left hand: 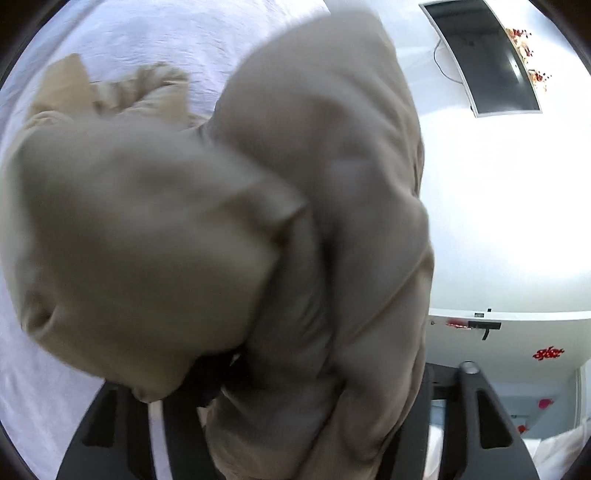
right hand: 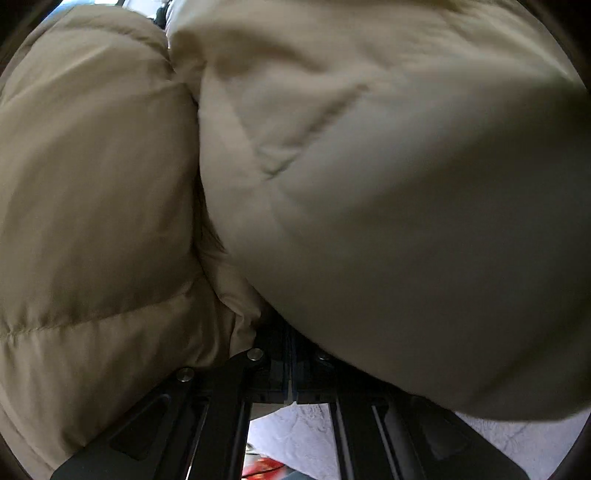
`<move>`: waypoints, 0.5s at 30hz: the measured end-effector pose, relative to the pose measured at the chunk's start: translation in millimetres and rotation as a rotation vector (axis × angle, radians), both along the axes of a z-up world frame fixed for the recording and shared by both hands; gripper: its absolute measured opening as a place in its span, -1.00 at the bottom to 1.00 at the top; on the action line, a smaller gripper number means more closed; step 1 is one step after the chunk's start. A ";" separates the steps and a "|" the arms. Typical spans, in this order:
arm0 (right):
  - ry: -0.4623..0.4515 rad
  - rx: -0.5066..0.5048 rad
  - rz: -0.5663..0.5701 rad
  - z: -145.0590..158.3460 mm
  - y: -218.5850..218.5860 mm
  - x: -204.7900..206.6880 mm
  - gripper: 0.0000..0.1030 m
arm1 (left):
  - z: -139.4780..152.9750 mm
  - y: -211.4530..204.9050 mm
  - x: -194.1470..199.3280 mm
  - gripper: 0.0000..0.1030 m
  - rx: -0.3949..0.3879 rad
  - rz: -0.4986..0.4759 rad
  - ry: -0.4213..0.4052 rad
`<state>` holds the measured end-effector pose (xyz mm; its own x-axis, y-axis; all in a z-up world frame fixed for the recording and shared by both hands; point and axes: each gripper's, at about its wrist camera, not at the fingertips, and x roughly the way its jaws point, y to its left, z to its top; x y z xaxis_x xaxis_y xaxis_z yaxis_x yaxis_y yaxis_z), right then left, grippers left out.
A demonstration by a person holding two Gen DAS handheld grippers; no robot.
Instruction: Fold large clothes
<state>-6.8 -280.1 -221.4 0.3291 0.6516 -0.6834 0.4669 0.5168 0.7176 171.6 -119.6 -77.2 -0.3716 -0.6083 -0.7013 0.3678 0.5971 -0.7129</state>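
White bed (left hand: 48,369); beige puffer jacket (left hand: 295,221) bunched, axis unclear.

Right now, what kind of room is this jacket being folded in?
Probably a bedroom: the tan puffer jacket hangs over a white quilted bedspread, and a flat screen is mounted on the white wall.

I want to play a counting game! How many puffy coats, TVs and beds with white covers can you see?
Puffy beige coat: 1
TV on the wall: 1
Bed with a white cover: 1
Total: 3
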 end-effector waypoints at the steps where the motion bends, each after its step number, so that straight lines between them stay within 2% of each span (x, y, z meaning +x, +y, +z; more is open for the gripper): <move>1: -0.007 0.022 -0.010 -1.5 -2.7 -2.9 -1.00 | -0.8 -8.4 -1.6 0.28 0.004 -0.004 -0.005; 6: -0.033 0.095 -0.060 5.1 -21.1 -21.4 -1.00 | -10.2 -60.3 -13.5 0.30 0.023 -0.034 0.006; 8: -0.056 0.099 -0.092 17.9 -36.9 -37.8 -1.00 | -14.4 -78.4 -16.6 0.56 0.007 -0.038 0.036; 9: -0.067 0.089 -0.103 24.5 -44.0 -45.3 -0.96 | -17.4 -86.3 -18.8 0.56 0.003 -0.036 0.046; 11: -0.084 0.010 -0.120 45.6 -63.2 -66.1 -0.95 | -20.2 -110.1 -10.0 0.56 -0.004 -0.054 0.064; 15: -0.098 -0.190 -0.139 88.1 -90.0 -100.1 -0.92 | -38.6 -129.9 -20.3 0.56 0.019 -0.071 0.090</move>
